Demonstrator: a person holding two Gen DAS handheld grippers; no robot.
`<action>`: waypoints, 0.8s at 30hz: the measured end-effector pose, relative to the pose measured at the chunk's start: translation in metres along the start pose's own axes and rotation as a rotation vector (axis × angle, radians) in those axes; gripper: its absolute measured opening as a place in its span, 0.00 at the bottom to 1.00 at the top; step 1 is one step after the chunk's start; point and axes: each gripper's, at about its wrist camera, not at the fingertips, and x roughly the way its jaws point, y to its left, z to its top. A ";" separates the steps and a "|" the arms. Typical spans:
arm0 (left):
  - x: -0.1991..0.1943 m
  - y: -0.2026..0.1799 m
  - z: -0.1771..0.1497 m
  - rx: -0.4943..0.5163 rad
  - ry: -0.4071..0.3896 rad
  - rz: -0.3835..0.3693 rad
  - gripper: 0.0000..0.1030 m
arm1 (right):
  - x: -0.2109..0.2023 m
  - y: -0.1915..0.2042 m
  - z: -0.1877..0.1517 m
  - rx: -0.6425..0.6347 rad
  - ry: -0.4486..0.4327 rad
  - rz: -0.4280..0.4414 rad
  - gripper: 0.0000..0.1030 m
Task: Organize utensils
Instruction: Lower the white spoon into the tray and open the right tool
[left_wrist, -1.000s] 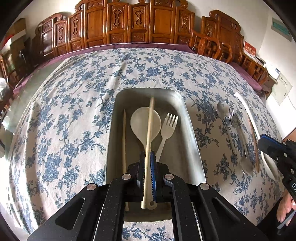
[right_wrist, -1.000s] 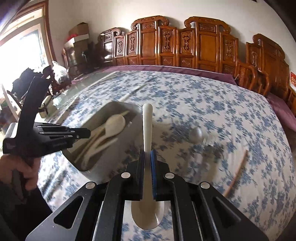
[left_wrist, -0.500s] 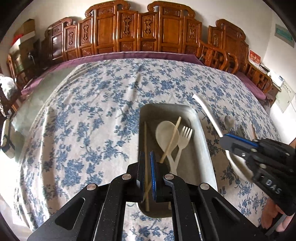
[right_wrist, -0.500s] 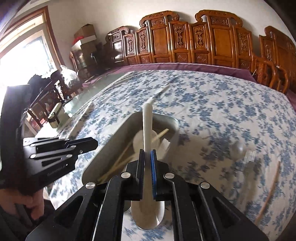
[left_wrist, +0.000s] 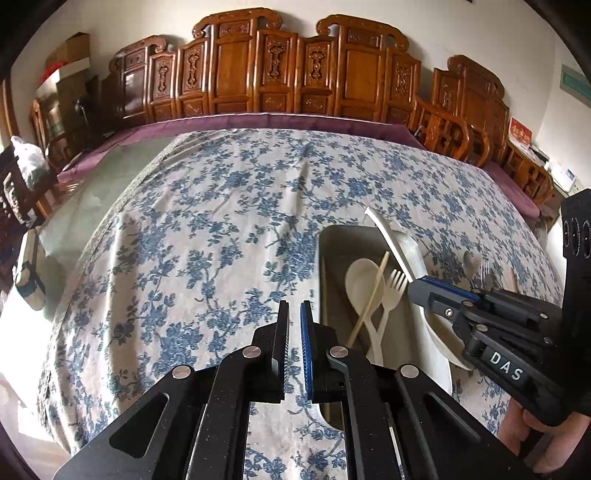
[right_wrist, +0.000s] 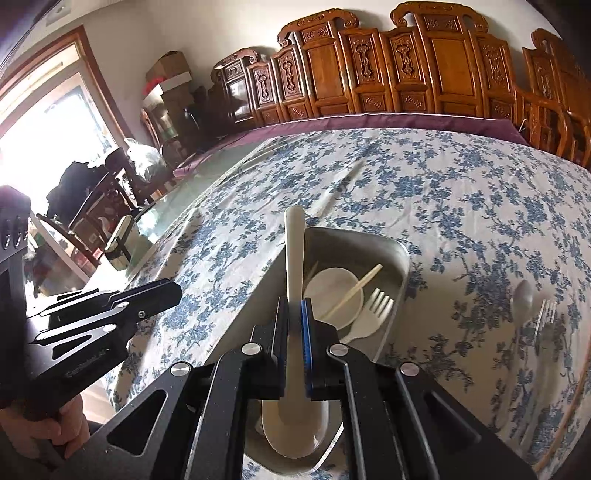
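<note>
The right claw (right_wrist: 294, 314) is clamping a white spoon (right_wrist: 294, 258) over the metal tray (right_wrist: 400, 258), its bowl partly hidden under the claw. The left claw (left_wrist: 294, 314), nearly closed and empty, is hovering beside the tray. "DAS" is showing on the right claw; beyond the tray a clear fork (right_wrist: 546, 314) is looking blurry.

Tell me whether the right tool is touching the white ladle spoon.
Touching. The right wrist view shows the right tool shut on the white ladle spoon, its pads pressed against both sides of the handle above the tray.
</note>
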 end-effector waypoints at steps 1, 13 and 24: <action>0.000 0.001 0.000 -0.002 0.000 0.001 0.05 | 0.002 0.001 0.000 0.000 0.003 0.002 0.08; 0.001 0.001 0.000 -0.001 0.002 0.002 0.05 | 0.025 -0.006 -0.004 0.026 0.050 0.017 0.09; -0.001 -0.020 0.001 0.027 -0.006 -0.018 0.05 | -0.005 -0.021 -0.011 -0.041 0.012 -0.004 0.11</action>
